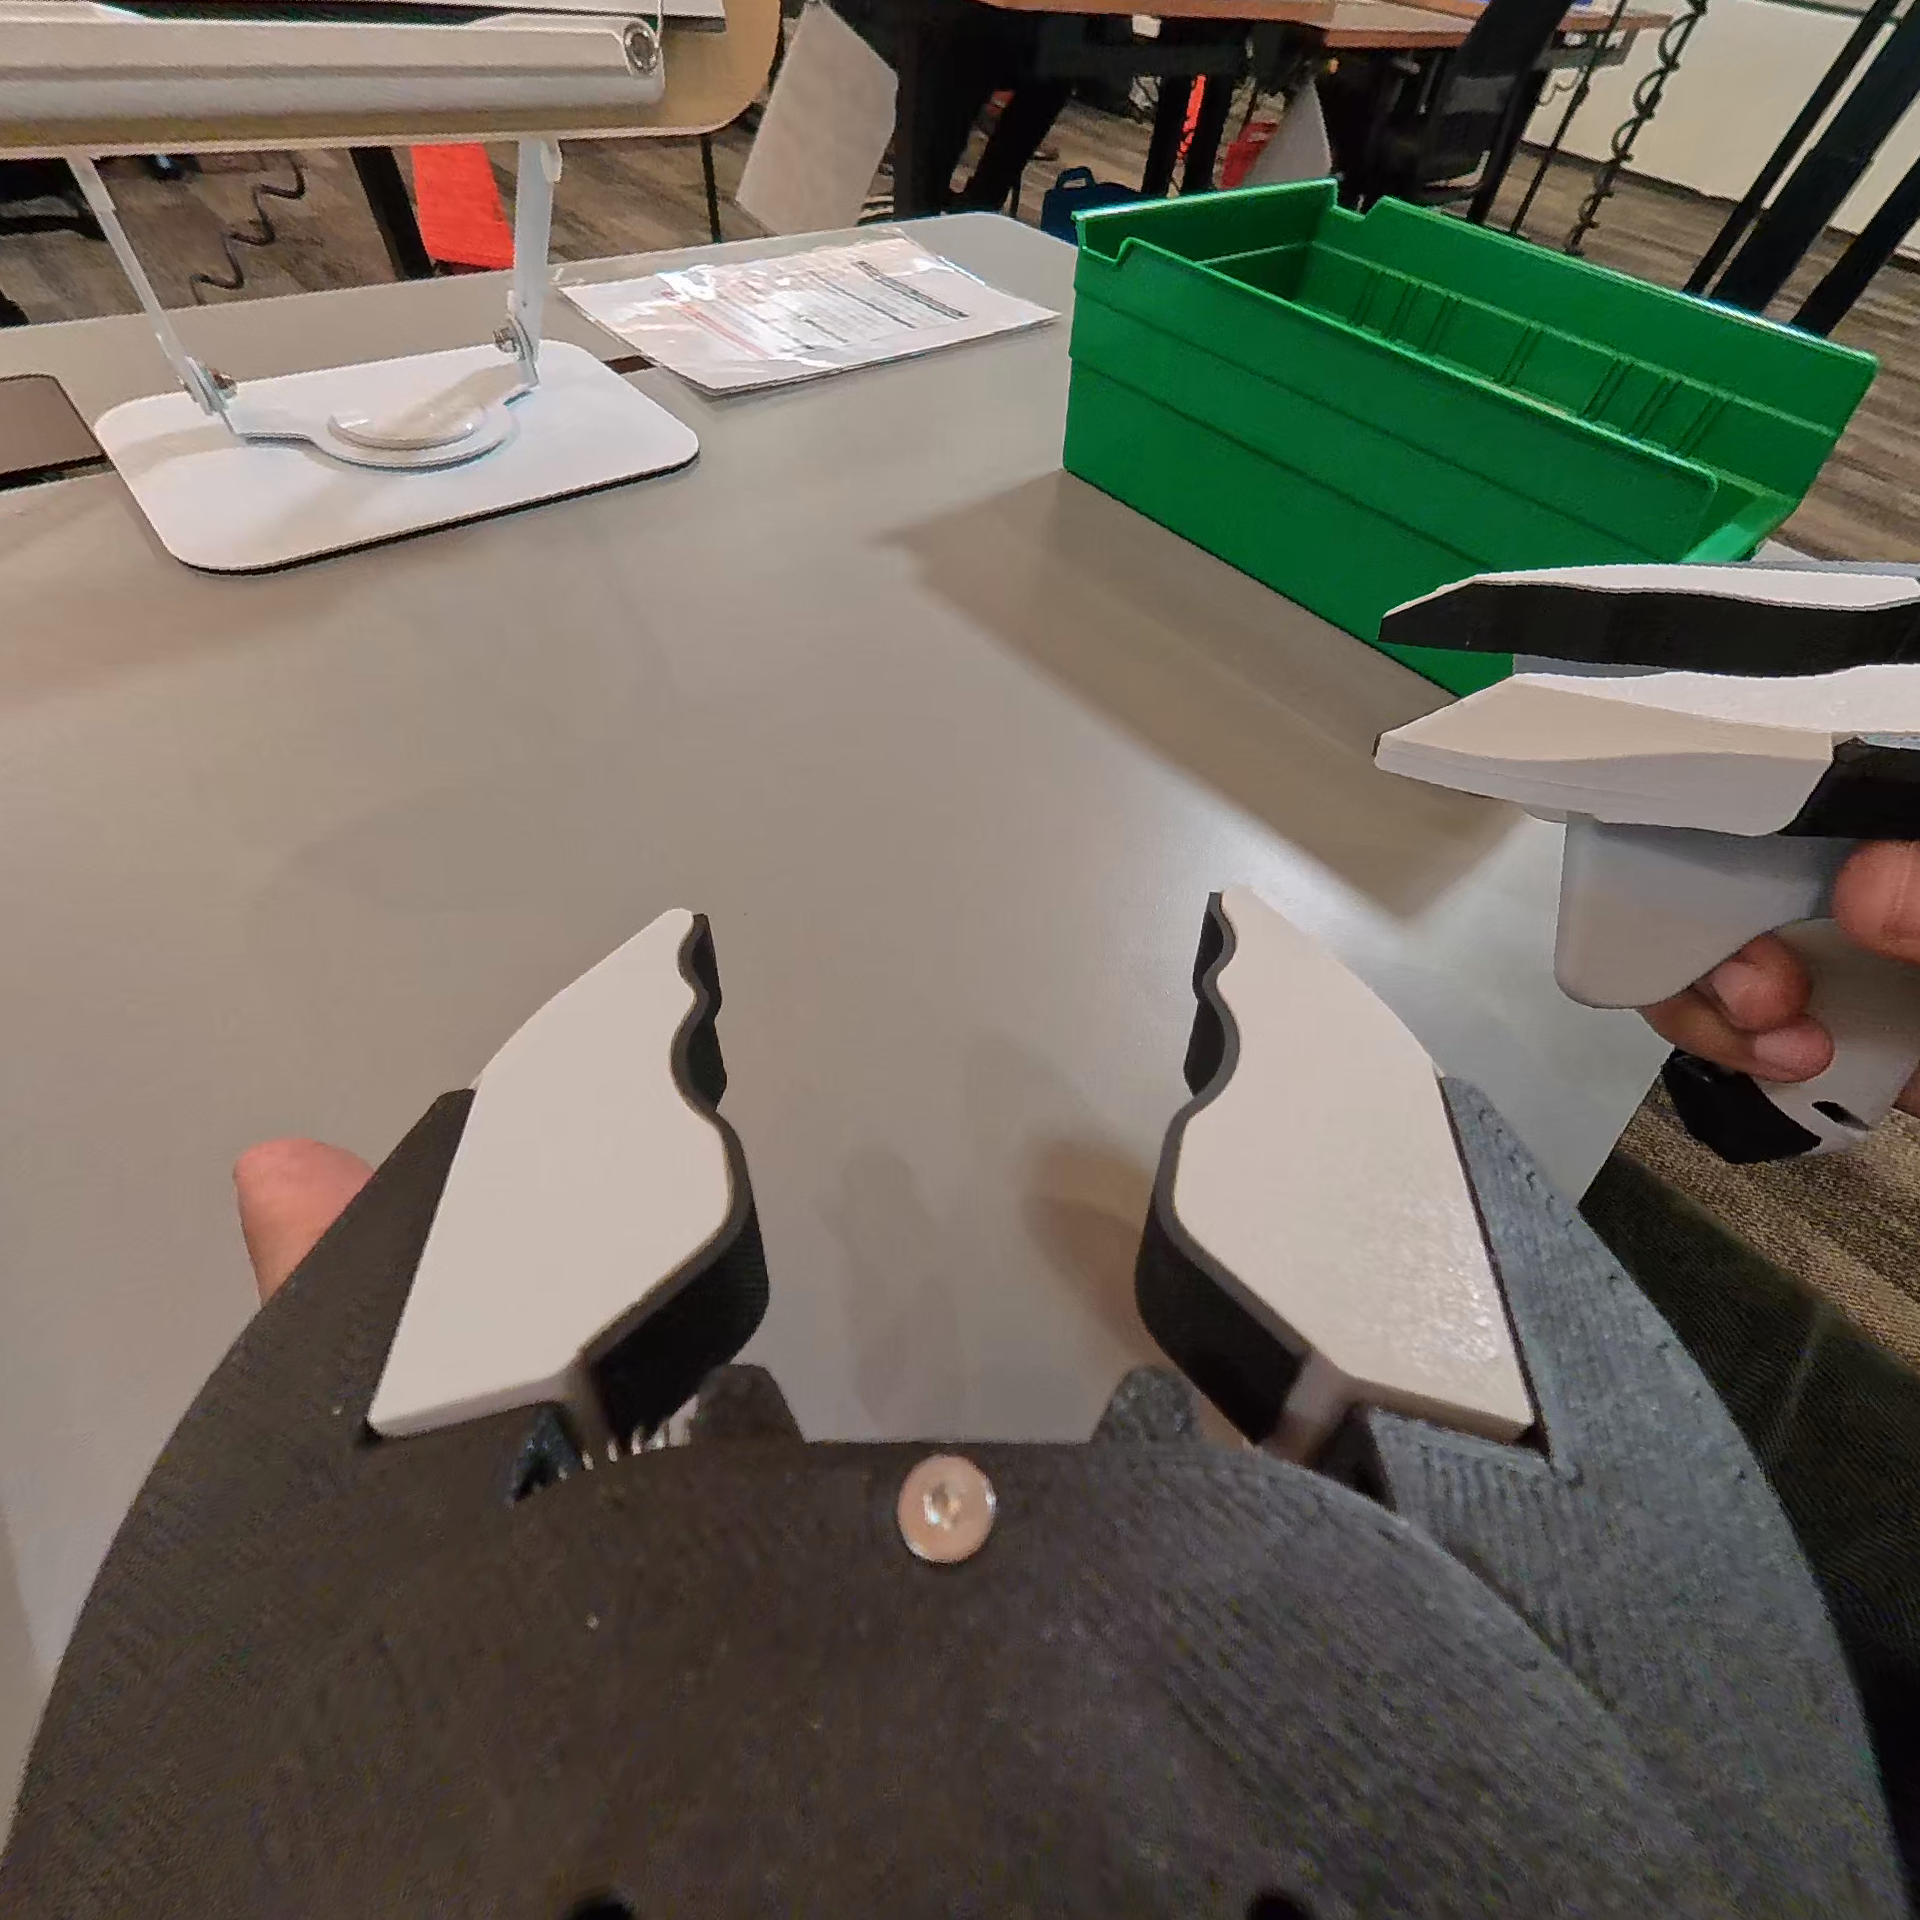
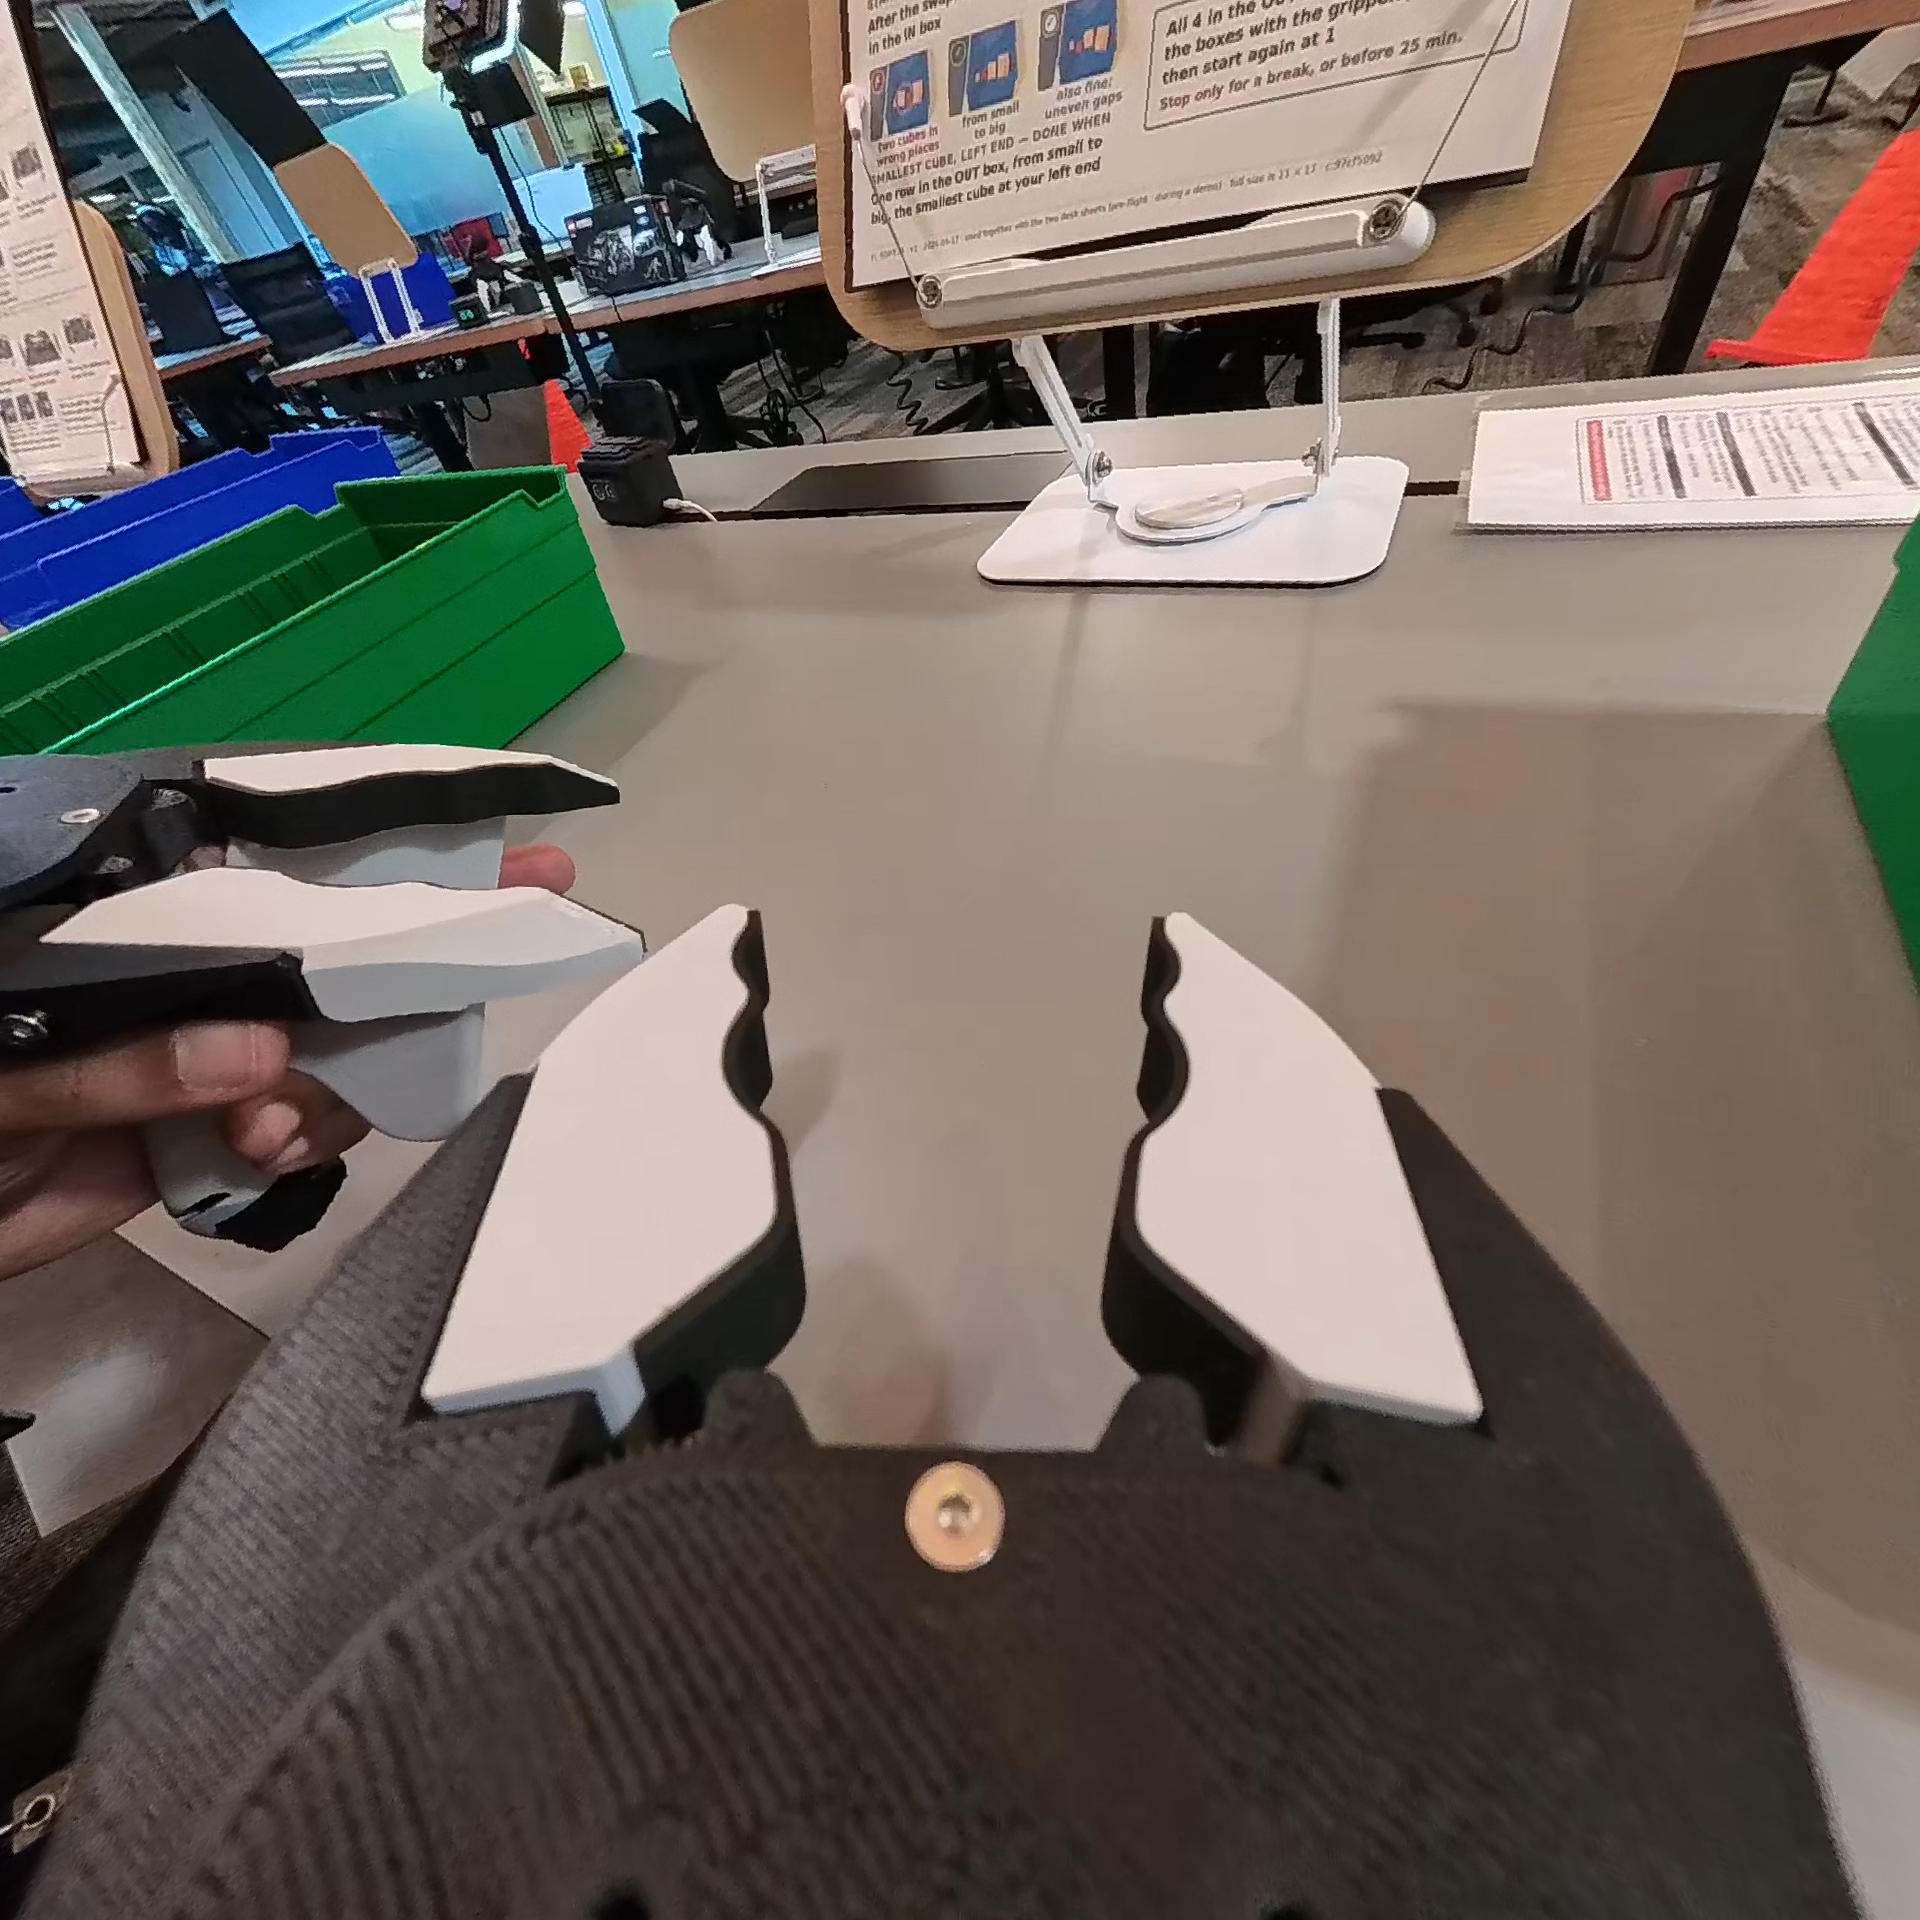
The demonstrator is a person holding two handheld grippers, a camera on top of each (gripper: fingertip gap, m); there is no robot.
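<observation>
While both hand-held grippers gape empty | green bin (image 1: 1455, 416) right | document stand (image 2: 1195, 520) ahead

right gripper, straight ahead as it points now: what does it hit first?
Probably the white stand base. The right gripper is open over bare table, with nothing between. Depth is unclear; if angled down, it meets the table first.

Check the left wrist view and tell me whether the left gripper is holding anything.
No: the left gripper is open, with only bare grey table between its fingers.
</observation>
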